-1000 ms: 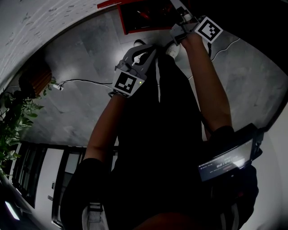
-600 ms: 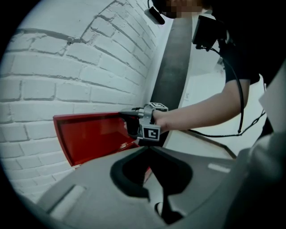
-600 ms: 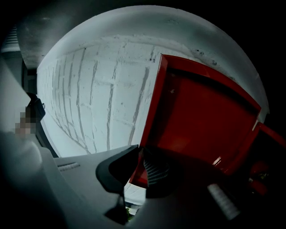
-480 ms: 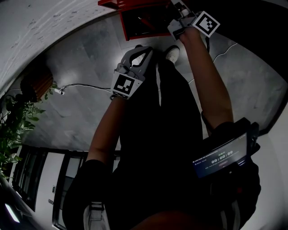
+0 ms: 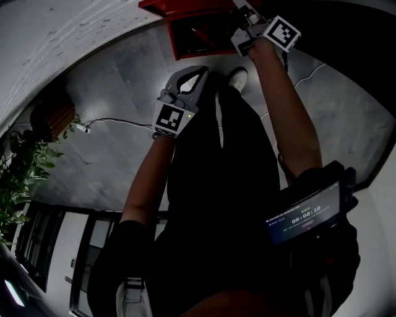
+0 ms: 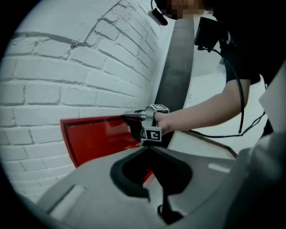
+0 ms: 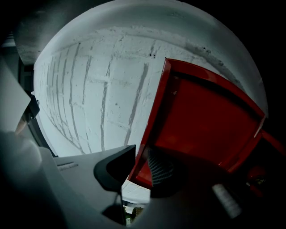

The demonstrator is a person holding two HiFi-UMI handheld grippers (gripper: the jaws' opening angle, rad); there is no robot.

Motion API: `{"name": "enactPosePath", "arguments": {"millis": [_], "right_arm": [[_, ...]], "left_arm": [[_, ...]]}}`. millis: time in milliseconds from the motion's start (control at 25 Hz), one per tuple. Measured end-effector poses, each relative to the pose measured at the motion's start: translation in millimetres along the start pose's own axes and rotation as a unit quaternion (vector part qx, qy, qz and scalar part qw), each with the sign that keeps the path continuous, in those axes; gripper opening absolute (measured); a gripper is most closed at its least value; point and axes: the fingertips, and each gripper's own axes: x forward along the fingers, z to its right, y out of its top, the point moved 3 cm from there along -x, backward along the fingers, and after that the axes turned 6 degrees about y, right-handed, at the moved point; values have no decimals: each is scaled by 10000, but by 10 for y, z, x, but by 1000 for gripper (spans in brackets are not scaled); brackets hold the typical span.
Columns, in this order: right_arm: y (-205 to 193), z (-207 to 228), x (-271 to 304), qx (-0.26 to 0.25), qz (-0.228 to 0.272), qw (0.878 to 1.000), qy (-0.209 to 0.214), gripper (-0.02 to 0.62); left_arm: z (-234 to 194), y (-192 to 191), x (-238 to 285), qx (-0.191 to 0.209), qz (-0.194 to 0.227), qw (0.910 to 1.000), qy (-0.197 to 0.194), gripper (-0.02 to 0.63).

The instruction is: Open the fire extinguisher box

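The red fire extinguisher box (image 5: 198, 34) stands against the white brick wall, its red door (image 5: 179, 6) swung out. My right gripper (image 5: 244, 15) reaches level to the door's free edge. In the right gripper view the door (image 7: 205, 120) has its edge between the two jaws of my right gripper (image 7: 143, 163); they have just been opening and stand apart, not pressing on it. The left gripper view shows the door (image 6: 98, 138) with the right gripper (image 6: 132, 123) at its edge. My left gripper (image 5: 199, 70) hangs lower, short of the box, shut and holding nothing (image 6: 150, 150).
A white brick wall (image 7: 89, 89) runs behind the box. The floor (image 5: 124, 80) is grey stone with a white cable (image 5: 117, 121) across it. A potted plant (image 5: 18, 167) stands at the left. A device with a lit screen (image 5: 306, 217) hangs at the person's right side.
More of the red door shows at the top of the head view. The left gripper has drifted a little toward the box. The right gripper has shifted a little sideways along with the door.
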Motion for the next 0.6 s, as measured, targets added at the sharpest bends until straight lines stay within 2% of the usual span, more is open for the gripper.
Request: {"name": "enactPosePath", "arguments": {"millis": [80, 160, 320, 400, 480, 600], "right_arm": [[-92, 23, -56, 73, -130, 9999, -32, 98], [-207, 36, -111, 75, -328, 9994, 0, 94], [-509, -144, -233, -117, -917, 9952, 310, 30], [-484, -562, -409, -506, -1155, 9910, 447, 13], [-310, -1183, -620, -1132, -1352, 9828, 549, 9], [-301, -1736, -749, -2169, -1673, 9591, 719, 9]], "left_arm": [[-11, -3, -22, -44, 17, 10000, 1, 2], [-29, 15, -32, -105, 56, 9999, -29, 3], [-72, 123, -124, -84, 169, 9998, -14, 2], [50, 392, -273, -134, 277, 9995, -26, 2], [253, 792, -456, -158, 499, 9986, -77, 3], [318, 1155, -633, -270, 715, 9970, -113, 2]]}}
